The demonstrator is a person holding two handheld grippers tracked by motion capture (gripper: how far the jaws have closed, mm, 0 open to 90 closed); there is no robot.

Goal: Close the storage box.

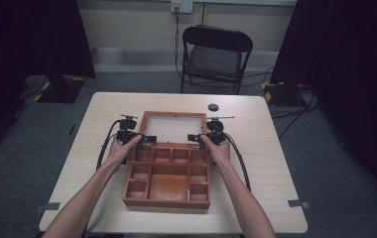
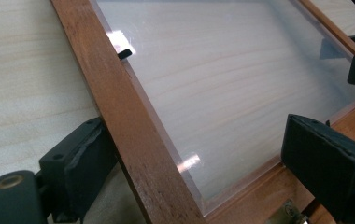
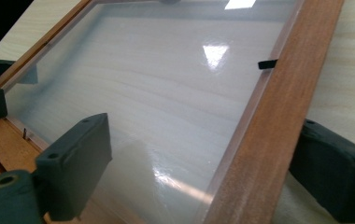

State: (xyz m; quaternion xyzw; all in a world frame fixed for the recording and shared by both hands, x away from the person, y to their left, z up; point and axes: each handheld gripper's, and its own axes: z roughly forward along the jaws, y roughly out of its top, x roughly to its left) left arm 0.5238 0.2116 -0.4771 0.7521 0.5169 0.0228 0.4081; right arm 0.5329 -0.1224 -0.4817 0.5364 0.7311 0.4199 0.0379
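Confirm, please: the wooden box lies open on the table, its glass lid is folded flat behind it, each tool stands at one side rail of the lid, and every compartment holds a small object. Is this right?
Not quite. In the high view the compartments of the wooden box are empty. The rest holds: the glass lid lies flat on the table, with the left tool and the right tool each at a side rail.

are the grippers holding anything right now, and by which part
Nothing is gripped. Each hand-held gripper, left and right, straddles a side rail of the open box lid, but the jaws stand open with visible gaps around the wood.
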